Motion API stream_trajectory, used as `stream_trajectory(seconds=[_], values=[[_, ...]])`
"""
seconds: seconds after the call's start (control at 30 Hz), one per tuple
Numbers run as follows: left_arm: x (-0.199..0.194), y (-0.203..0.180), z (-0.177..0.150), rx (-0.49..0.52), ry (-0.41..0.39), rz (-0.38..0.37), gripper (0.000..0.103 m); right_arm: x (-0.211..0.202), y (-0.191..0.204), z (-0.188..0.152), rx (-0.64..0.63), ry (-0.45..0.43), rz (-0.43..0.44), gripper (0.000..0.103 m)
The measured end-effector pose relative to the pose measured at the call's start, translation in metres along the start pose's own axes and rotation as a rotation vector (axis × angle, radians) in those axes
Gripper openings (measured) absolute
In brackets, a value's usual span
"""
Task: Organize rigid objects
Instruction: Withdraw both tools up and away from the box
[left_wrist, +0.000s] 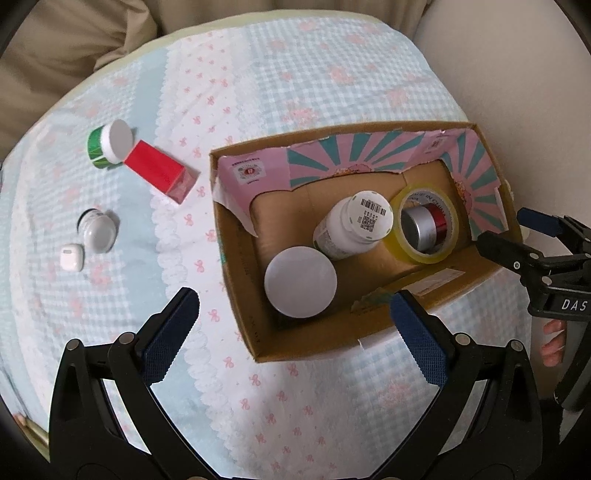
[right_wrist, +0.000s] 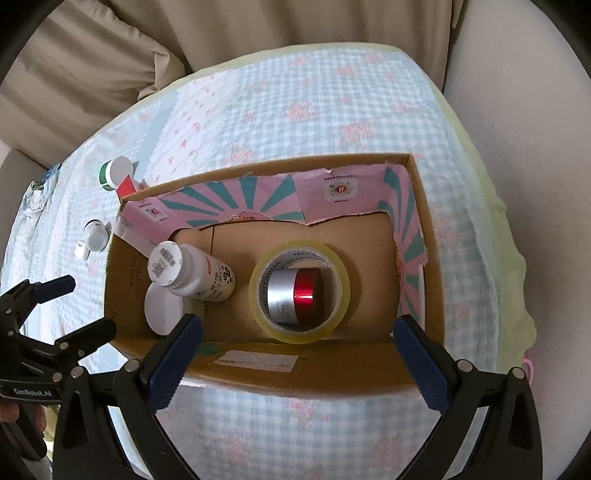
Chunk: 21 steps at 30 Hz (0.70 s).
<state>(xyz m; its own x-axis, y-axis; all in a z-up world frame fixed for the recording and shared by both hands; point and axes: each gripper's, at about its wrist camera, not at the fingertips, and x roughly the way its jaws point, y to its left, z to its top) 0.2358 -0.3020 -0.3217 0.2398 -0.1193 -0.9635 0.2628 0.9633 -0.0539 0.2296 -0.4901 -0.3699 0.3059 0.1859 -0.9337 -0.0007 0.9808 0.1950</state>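
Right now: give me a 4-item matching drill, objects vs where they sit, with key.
Column 1:
1. red-and-silver jar
2. white bottle
3. red box
4. earbud case

Column 2:
A. on the cloth, against the green jar
B. inside the tape roll
C. on the cloth, beside a small white bottle
D. in the cardboard box, outside the roll

Pairs: 1-B, 2-D, 3-A, 4-C

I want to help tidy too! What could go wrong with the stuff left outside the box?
1. The green jar lies on its side touching the red box; lifting either could set the jar rolling across the soft cloth.
2. The earbud case sits against the small white bottle, so a wide-open left claw might bump both.
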Motion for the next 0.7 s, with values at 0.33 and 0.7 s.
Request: stream_trajectory(seconds=[0.33,0.7], values=[[-0.055,0.008,-0.017,-0.007,-0.064,0.021,0.103,-0.050,0.022,-0.007,-0.017,-0.075,-0.042,0.103],[-0.145,0.054,-0.046,-0.019,-0.177,0.023,0.103,-0.126,0.081,-0.026,-0.050,-0.162,-0.050,0.103]])
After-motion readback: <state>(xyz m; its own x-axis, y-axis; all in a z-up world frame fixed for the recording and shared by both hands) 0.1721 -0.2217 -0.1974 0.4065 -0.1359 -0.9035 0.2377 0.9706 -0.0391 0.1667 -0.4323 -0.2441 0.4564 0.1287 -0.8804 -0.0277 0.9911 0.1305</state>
